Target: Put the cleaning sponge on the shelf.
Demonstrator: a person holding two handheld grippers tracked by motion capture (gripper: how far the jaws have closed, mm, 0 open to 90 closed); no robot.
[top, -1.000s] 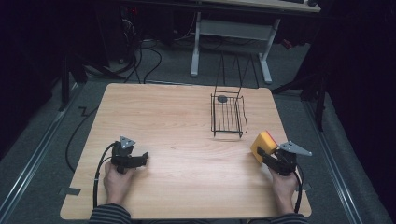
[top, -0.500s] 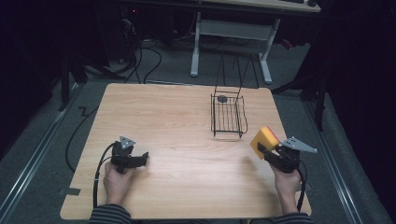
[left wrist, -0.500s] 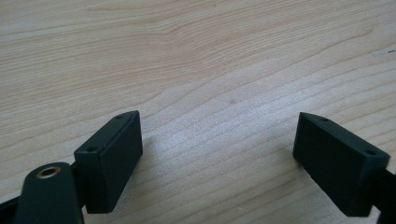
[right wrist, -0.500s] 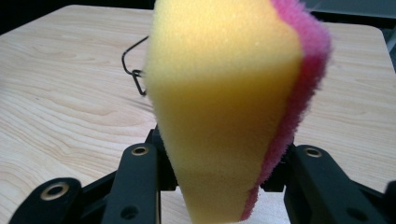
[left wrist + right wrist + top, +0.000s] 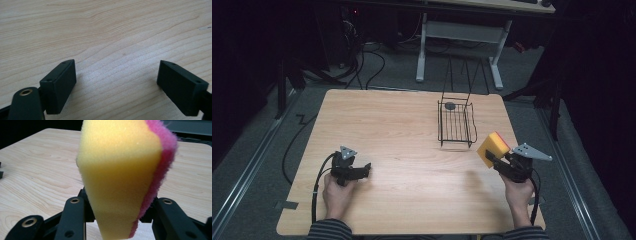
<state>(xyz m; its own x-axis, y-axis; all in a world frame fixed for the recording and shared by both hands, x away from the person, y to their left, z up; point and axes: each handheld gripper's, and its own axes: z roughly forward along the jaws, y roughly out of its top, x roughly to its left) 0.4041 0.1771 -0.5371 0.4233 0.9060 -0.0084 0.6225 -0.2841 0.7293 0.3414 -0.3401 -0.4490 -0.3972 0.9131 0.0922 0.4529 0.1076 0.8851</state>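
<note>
A yellow sponge with a pink scouring side (image 5: 492, 148) (image 5: 122, 177) is squeezed between the jaws of my right gripper (image 5: 496, 161) (image 5: 117, 212), held above the wooden table (image 5: 402, 150) near its right edge. A black wire basket (image 5: 456, 125) stands on the table beyond it, with a small dark round object (image 5: 450, 105) at its far end. My left gripper (image 5: 362, 170) (image 5: 117, 82) rests low over the front left of the table. Its jaws stand wide apart with bare wood between them.
The basket's tall wire handle (image 5: 460, 75) rises at its far end. A white desk frame (image 5: 459, 40) and cables (image 5: 367, 60) sit on the floor past the table. A black cable (image 5: 319, 175) trails from my left gripper.
My right gripper has risen with the sponge and shifted slightly toward the basket. The left gripper has stayed where it was.
</note>
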